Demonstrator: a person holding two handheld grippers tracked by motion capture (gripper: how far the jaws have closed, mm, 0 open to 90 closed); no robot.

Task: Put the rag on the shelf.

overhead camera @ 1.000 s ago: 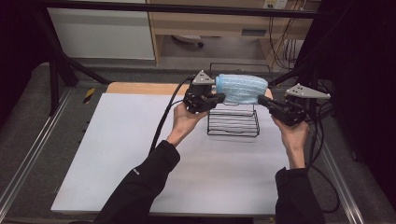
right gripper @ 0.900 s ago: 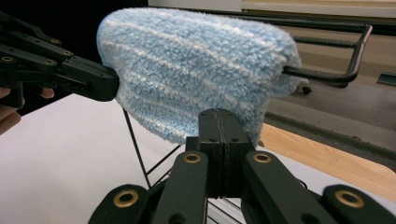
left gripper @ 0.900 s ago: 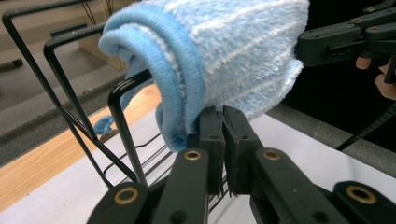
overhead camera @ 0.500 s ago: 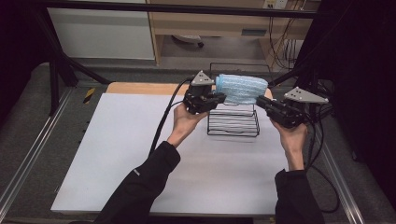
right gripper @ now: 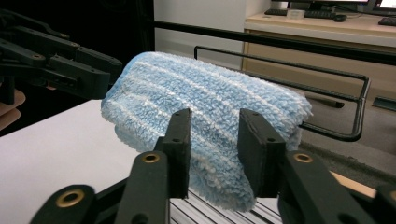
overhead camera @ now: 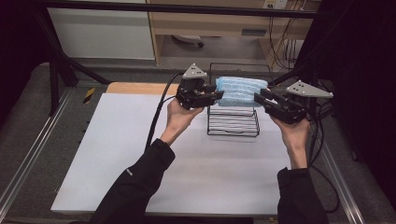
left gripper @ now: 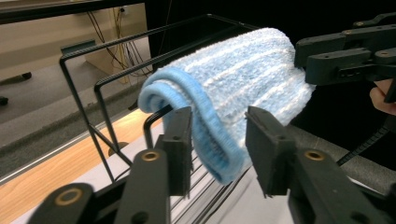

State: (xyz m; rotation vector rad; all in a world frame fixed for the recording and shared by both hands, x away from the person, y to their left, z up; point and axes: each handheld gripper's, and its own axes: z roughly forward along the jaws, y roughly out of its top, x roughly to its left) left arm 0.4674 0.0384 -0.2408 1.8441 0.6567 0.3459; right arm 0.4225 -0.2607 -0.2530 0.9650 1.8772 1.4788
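At the far side of the bench (overhead camera: 116, 154), my left gripper (overhead camera: 211, 95) and right gripper (overhead camera: 259, 98) each sit with jaws parted around an end of the blue towel (overhead camera: 240, 91), which drapes over the black wire rack (overhead camera: 233, 123).

1. The white table (overhead camera: 116, 154) lies bare to the left of and in front of the wire rack (overhead camera: 233, 122), so a hand can pass freely there.
2. The rack stands near the far edge, and its upright black bars (left gripper: 88, 121) block a straight path through it.
3. A blue towel (overhead camera: 240, 91) draped over the rack's top bar closes off the space above it.
4. The left gripper (overhead camera: 212, 95) and right gripper (overhead camera: 261, 98) flank the towel's two ends, jaws apart, crowding both sides.
5. Cables (overhead camera: 156, 121) trail across the table beside the left forearm.
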